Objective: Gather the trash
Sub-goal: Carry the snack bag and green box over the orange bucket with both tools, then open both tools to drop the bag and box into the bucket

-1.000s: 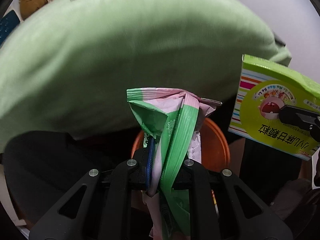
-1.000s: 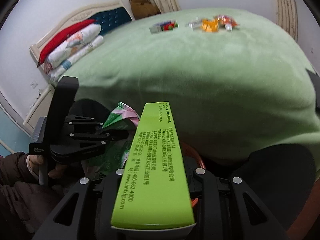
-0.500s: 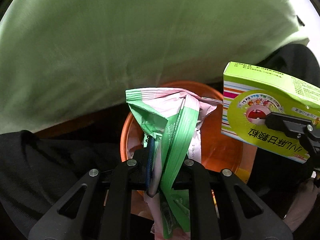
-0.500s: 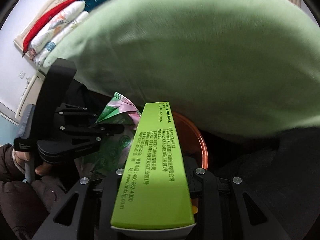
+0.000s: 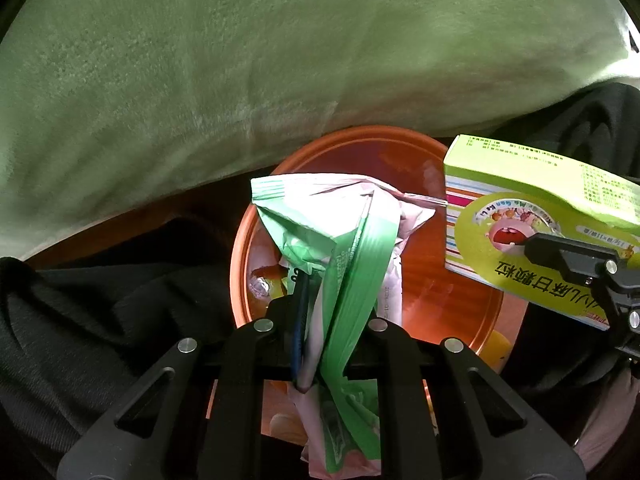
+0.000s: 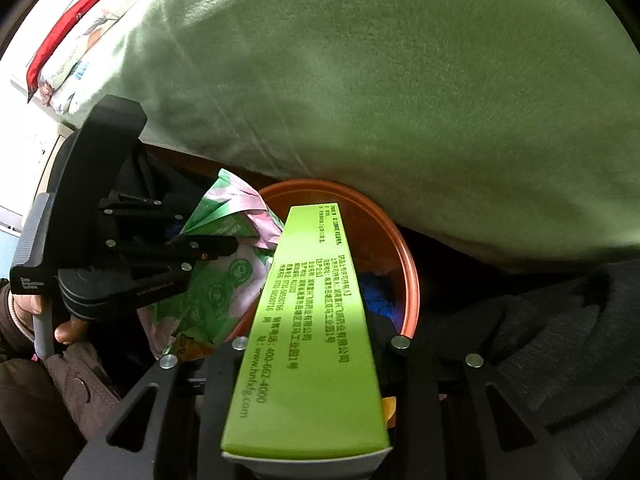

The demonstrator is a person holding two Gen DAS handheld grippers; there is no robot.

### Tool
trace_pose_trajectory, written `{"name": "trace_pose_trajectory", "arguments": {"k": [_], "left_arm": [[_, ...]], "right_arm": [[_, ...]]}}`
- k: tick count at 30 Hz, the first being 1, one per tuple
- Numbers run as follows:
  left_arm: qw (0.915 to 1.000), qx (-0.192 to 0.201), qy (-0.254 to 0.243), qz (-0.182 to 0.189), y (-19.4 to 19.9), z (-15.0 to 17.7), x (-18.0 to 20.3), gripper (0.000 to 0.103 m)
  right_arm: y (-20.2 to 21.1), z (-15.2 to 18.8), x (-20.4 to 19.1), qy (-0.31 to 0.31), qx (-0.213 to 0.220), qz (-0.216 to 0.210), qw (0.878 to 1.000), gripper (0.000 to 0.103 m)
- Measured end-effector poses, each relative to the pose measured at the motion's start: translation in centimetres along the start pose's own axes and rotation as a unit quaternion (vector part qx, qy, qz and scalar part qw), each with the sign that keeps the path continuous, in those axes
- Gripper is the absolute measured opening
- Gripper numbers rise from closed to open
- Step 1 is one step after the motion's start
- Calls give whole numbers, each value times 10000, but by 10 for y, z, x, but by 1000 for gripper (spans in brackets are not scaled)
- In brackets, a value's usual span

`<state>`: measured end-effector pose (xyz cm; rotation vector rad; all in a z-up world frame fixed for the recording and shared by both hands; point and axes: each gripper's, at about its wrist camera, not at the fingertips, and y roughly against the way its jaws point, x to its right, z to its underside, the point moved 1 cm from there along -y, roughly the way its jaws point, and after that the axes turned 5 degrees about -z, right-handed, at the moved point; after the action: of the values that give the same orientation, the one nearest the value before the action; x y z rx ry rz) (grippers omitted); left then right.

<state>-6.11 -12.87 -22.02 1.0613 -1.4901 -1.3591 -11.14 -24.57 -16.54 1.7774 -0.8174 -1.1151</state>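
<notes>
My left gripper (image 5: 326, 312) is shut on a crumpled green and pink wrapper (image 5: 340, 232) and holds it over an orange bin (image 5: 440, 280) below the bed edge. The bin holds some scraps at its bottom. My right gripper (image 6: 316, 340) is shut on a lime green medicine box (image 6: 312, 328), held over the same bin (image 6: 384, 224). The box also shows at the right of the left wrist view (image 5: 536, 220). The wrapper (image 6: 228, 248) and left gripper (image 6: 216, 250) show at the left of the right wrist view.
A bed with a light green blanket (image 5: 280, 60) overhangs the bin. Dark fabric (image 5: 100, 312) lies on both sides of the bin. Folded bedding with a red edge (image 6: 68, 36) lies at the head of the bed.
Both grippers have moved down and forward with their items. The bed top has left view and the orange bin now lies directly beneath the wrapper and box.
</notes>
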Motion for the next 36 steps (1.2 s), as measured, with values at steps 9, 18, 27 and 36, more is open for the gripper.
{"name": "trace_pose_trajectory", "arguments": {"k": [9,18,27,36], "left_arm": [[9998,18,67,-187,3,-5,-3,68],[9996,66,283,-45,14,-7,-17,67],[9983,520,220,-110,57,-4,-12,68],[9756,2187,179,-56,174,-1,-20,86]], "right_arm": [[-6,-4,2,-97,-60,113,9999,69],[5,2,8,-277,102,99,9995,69],[52,-6,-2,-54,611,44,9981,80],[128,-52,-18,536,1722,183,9834,94]]}}
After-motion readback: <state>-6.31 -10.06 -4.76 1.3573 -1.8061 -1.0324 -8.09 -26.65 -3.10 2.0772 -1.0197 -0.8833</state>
